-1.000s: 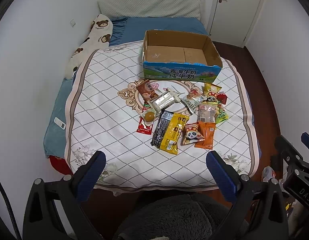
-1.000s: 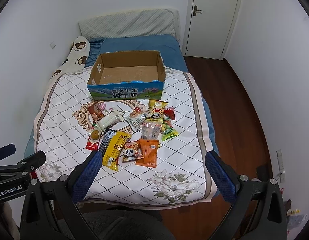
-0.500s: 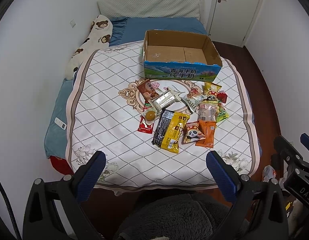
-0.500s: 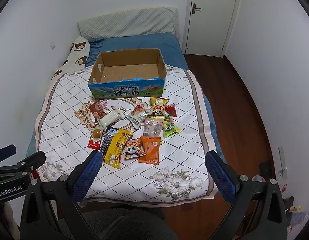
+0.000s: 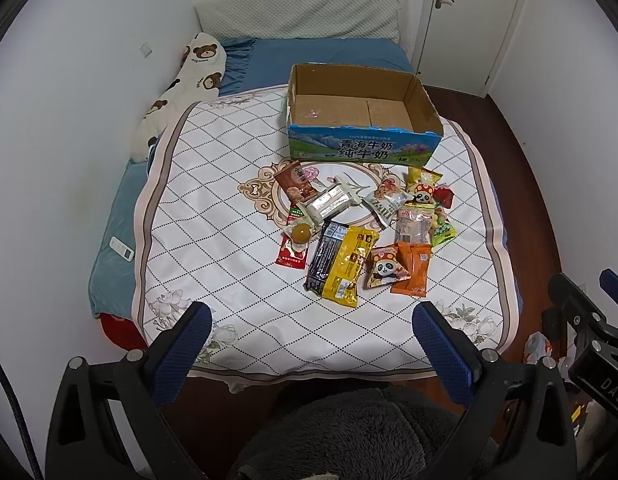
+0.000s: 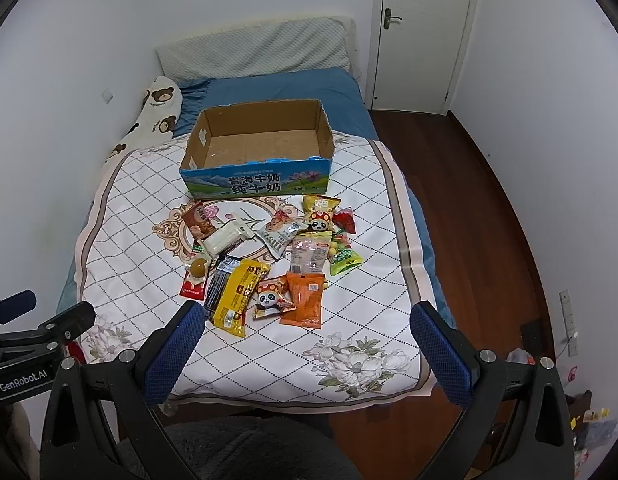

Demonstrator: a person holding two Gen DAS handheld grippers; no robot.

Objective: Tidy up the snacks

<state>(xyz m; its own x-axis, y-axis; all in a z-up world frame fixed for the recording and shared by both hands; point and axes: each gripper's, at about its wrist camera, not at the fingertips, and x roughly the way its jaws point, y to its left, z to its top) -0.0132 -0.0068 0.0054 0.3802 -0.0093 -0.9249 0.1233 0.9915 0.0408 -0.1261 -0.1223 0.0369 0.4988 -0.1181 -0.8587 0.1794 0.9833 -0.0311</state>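
Observation:
Several snack packets lie in a loose pile on a white quilted cloth (image 5: 213, 216) on the bed: a yellow-black packet (image 5: 341, 264) (image 6: 235, 296), an orange packet (image 5: 414, 270) (image 6: 305, 298), a panda packet (image 5: 385, 270) (image 6: 271, 300), a white packet (image 5: 329, 202) (image 6: 225, 238). Behind them stands an empty open cardboard box (image 5: 363, 114) (image 6: 261, 146) with a blue front. My left gripper (image 5: 309, 328) is open and empty, short of the bed's near edge. My right gripper (image 6: 305, 332) is open and empty too, at the near edge.
A bear-print pillow (image 5: 181, 88) and a grey pillow (image 5: 301, 12) lie at the head of the bed. A white remote (image 5: 121, 249) lies on the blue sheet at left. A door (image 6: 423, 28) and wooden floor (image 6: 481, 216) are at right.
Both grippers have moved slightly forward and the views have tilted a little; the bed looks a bit nearer. The snacks and the box have not moved.

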